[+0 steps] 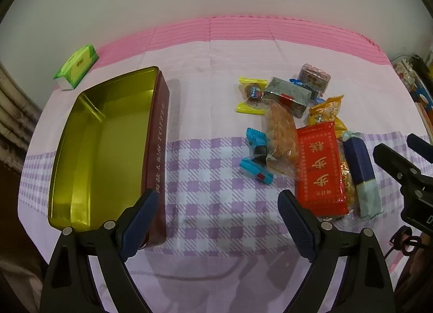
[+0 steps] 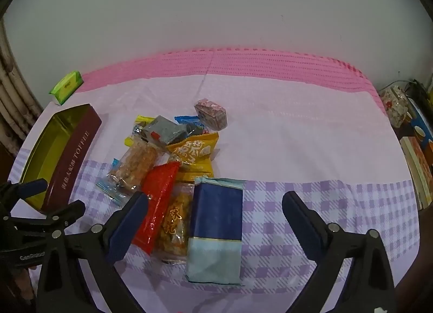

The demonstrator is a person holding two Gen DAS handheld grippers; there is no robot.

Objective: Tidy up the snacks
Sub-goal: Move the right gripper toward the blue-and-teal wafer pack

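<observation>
At the far left edge of the cloth-covered table (image 1: 216,69) lies a green tissue pack (image 1: 77,69). Nearer stands an open tin (image 1: 102,145), gold inside, nothing in it. Over the checked cloth just right of the tin, the left gripper (image 1: 217,218) hangs with its jaws spread wide, holding nothing. Further right, the snacks sit in a loose pile, among them a red packet (image 1: 319,167) and a blue bar (image 2: 216,229). Above the blue bar, the right gripper (image 2: 215,221) is equally wide apart and holds nothing.
</observation>
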